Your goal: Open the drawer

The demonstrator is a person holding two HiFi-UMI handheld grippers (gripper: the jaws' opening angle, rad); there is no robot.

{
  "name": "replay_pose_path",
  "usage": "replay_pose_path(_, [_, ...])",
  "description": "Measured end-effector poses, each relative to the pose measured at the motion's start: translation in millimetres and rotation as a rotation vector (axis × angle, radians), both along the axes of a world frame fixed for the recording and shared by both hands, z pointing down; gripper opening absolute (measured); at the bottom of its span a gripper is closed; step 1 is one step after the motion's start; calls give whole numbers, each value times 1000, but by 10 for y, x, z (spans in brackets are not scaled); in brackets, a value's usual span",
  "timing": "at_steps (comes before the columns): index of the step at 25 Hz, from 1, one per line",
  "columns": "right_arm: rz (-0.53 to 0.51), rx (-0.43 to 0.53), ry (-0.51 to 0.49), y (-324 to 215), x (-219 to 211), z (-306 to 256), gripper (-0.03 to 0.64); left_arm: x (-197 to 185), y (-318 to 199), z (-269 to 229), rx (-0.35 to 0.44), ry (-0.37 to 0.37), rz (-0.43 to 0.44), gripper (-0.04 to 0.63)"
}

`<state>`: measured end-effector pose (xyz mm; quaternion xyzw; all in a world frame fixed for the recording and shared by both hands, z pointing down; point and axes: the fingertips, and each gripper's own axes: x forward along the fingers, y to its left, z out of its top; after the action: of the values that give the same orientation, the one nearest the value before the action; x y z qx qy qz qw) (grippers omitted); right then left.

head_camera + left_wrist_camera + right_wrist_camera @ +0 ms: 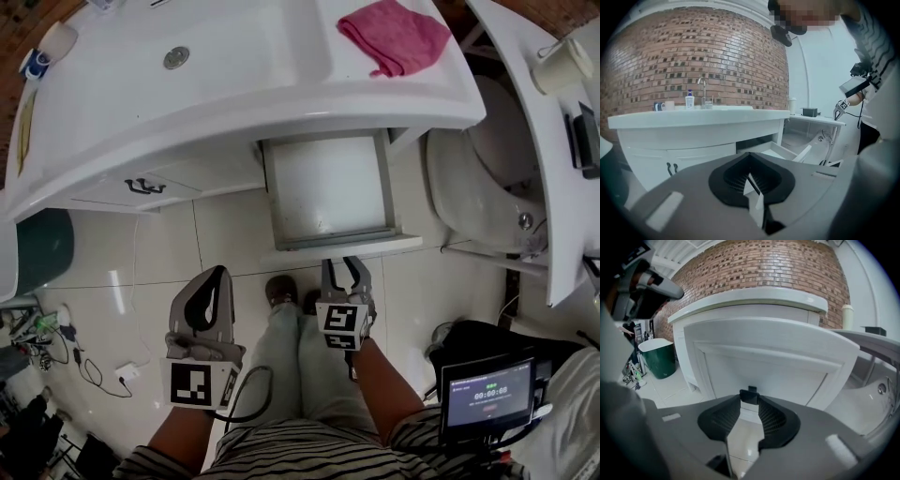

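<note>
The drawer (328, 187) stood pulled well out, so the opening looked all but done. The right gripper (343, 267) was clamped on its handle (749, 395). The left gripper (217, 277) had its jaws together, empty.

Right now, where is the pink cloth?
In the head view the pink cloth lies on the white counter at upper right, to the right of the sink basin and above the open drawer.
</note>
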<state>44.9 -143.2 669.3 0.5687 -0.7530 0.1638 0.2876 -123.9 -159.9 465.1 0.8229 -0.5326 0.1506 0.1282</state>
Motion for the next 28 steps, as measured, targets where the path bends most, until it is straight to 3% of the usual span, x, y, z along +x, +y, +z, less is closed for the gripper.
replay_pose_path(2, [4,-51,52,121,96,35,109,-11,118,-259,-3,-8,-4,12])
replay_pose_path(3, [21,-90,85,245,190,68,7,-20,202,-408,-7,-12,-7,12])
replay_pose_path(5, [43,-186,118,587,378,89,2,-41,401,-746,-3,-16,-13,12])
replay_pose_path(7, [21,-206,113,823,452,-133,2,-71,578,-1119,30,-23,-17,12])
replay_pose_path(12, [-132,-6,53,1127,270,-1447,2,-187,1047,-1934,101,-50,-31,12])
replay_pose_path(16, [-184,174,-22,1439,180,-2631,2,-296,1457,-2397,132,-44,-47,12])
replay_pose_path(22, [-199,420,-56,2184,-19,-3875,2,-408,2362,-2784,228,17,-36,12])
replay_pose_path(28, [-124,518,-123,3107,-252,-4729,2,-535,3396,-3034,268,41,-9,12])
